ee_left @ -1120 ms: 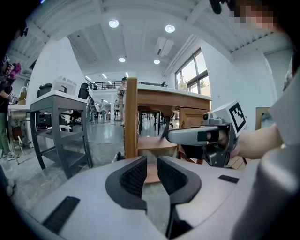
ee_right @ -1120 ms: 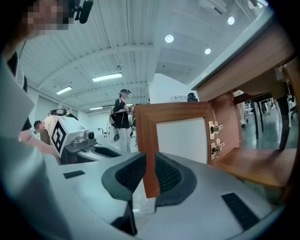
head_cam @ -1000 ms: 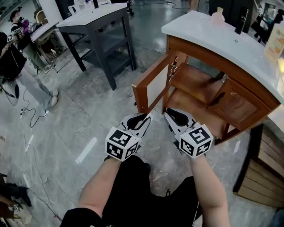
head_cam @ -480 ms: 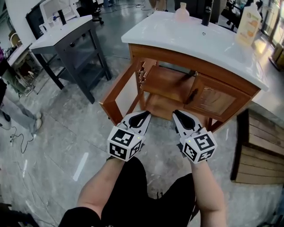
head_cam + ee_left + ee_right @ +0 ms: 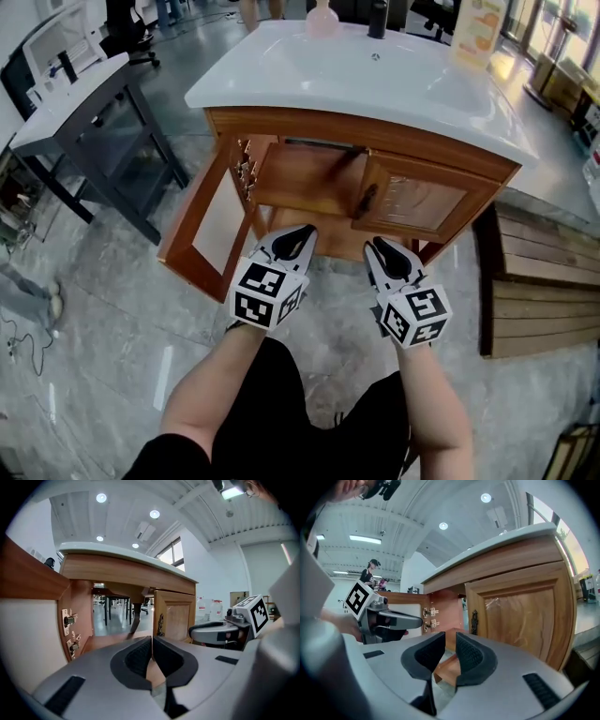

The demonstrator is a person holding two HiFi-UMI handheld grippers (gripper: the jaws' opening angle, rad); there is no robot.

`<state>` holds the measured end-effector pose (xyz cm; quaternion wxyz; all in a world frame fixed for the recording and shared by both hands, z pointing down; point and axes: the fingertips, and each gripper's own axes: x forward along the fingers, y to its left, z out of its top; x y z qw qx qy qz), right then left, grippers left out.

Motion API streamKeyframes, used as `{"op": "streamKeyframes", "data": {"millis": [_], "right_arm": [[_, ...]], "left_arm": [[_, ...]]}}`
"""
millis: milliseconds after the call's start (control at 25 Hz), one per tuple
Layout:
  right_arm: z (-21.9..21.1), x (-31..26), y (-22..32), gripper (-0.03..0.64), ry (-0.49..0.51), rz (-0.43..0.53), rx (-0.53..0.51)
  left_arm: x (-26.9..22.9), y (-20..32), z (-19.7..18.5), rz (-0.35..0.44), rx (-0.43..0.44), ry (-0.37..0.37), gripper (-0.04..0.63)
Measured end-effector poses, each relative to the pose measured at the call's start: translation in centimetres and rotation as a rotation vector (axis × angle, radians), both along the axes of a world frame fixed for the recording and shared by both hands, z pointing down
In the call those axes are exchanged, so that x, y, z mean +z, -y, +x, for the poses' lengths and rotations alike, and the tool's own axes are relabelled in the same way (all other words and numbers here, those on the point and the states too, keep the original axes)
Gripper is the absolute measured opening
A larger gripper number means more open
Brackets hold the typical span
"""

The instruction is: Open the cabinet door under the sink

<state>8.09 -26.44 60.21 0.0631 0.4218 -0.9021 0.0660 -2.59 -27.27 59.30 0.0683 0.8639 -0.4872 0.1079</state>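
Note:
The wooden cabinet under the white sink top (image 5: 375, 80) faces me. Its left door (image 5: 202, 234) hangs swung wide open, showing the shelf inside. The right door (image 5: 417, 202) with its dark handle (image 5: 367, 199) is shut. My left gripper (image 5: 302, 232) hovers before the open compartment, shut on nothing, pads together (image 5: 152, 641). My right gripper (image 5: 378, 246) is level with the right door's handle (image 5: 474, 620), short of it. Its jaws (image 5: 451, 644) are opening with a narrow gap and nothing between them.
A dark grey table (image 5: 84, 94) stands to the left. Wooden slats (image 5: 539, 281) lie on the floor right of the cabinet. A pink bottle (image 5: 322, 19) and a carton (image 5: 478, 28) stand on the sink top. A person (image 5: 372, 571) stands far off.
I have come round from the cabinet's left side to face its front, both grippers moving with me. The left gripper's jaws have closed. The left door stays open.

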Motion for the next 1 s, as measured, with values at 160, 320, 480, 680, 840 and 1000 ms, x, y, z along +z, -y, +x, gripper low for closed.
{"op": "streamKeyframes", "data": {"millis": [160, 320, 480, 680, 840, 1000], "right_arm": [[0.7, 1.7, 2.0, 0.107, -0.018, -0.029, 0.076], [0.2, 2.6, 4.5, 0.133, -0.033, -0.032, 0.125], [-0.6, 3.0, 7.1, 0.146, -0.054, -0.023, 0.171], [-1.0, 3.1, 9.4, 0.146, -0.080, -0.012, 0.230], [-1.0, 3.3, 10.3, 0.120, -0.095, -0.017, 0.264], [-1.2, 3.4, 10.2, 0.094, -0.121, -0.010, 0.272]], "left_arm": [[0.5, 1.6, 0.9, -0.009, 0.038, -0.004, 0.023], [1.2, 2.6, 0.9, -0.019, 0.059, -0.011, 0.023], [2.2, 3.8, 0.1, -0.034, 0.060, -0.018, 0.023], [3.4, 4.5, -0.9, -0.047, 0.051, -0.012, 0.023], [3.7, 5.0, -1.6, -0.046, 0.044, -0.010, 0.023], [2.9, 5.3, -1.7, -0.027, 0.055, -0.026, 0.025]]}}
